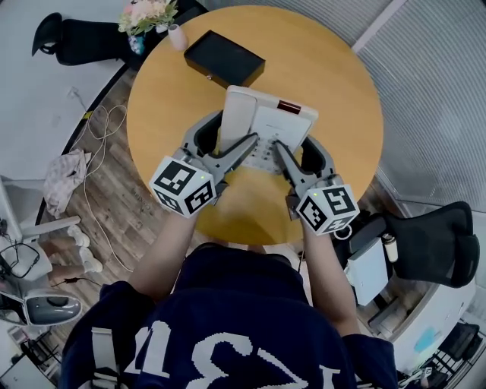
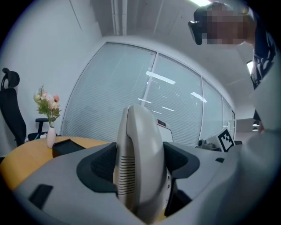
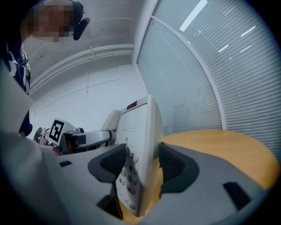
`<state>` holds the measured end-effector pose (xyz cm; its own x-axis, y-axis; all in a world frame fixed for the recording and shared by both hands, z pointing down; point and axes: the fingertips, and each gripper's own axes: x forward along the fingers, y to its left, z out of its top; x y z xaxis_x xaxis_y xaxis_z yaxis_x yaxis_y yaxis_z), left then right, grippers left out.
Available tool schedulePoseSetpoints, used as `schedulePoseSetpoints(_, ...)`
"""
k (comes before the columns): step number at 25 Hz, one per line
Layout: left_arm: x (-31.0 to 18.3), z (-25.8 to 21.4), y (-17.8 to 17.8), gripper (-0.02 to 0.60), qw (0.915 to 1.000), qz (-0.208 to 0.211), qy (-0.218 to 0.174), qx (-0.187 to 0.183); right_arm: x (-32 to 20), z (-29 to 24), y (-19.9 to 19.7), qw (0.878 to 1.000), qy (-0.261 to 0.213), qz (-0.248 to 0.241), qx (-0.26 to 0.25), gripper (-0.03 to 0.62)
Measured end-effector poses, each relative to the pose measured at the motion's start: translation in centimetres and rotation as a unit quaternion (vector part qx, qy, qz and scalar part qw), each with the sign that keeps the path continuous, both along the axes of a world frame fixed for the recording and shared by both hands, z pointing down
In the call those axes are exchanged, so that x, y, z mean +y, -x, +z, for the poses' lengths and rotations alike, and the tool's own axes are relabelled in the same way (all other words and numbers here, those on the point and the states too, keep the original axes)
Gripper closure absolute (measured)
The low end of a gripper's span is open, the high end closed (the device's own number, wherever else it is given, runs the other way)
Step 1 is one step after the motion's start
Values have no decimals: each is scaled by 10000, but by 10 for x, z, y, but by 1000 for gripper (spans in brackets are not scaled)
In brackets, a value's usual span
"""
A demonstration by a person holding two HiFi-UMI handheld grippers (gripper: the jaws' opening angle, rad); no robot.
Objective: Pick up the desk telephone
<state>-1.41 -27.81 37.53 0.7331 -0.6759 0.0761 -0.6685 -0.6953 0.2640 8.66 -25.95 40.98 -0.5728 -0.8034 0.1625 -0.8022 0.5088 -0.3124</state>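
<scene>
1. Plainly the grasp is made. The white plastic desk telephone [image 1: 262, 125] lies in the middle of the frame in the head view, on the round yellow-brown wooden surface [image 1: 334, 99], and both tools are on it.
2. The left tongs [image 1: 237, 129] are closed across the telephone's left side. In the left gripper view the curved white handset [image 2: 138, 162] fills the gap, with a dark pad pressed to each flank.
3. The right tongs [image 1: 295, 143] are clamped on the right edge of the body. In the right gripper view one pad sits on the keypad face and the other on the outer side wall.
4. I judge the step in hand to be the moment between gripping and lifting. Whether the base has left the wood cannot be told from these views.
5. The next move calls for both tools to rise together and level, since one holds mainly the handset and uneven lifting could pull it out of its cradle.
6. A flat black rectangular box [image 1: 224, 58] lies just above the telephone in the frame, and a small vase of pink flowers [image 1: 148, 15] stands at the upper left. A straight upward lift should avoid both.
</scene>
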Motion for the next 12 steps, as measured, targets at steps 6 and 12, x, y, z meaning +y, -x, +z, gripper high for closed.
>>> schedulePoseSetpoints(6, 3, -53, -2, 245, 9981, -81, -617, 48, -2, -52, -3, 9981, -617, -3, 17, 345)
schedulePoseSetpoints(12, 8, -92, -5, 245, 9940, -106, -1086, 26, -1, -91, -5, 9941, -1087, -48, -44, 347)
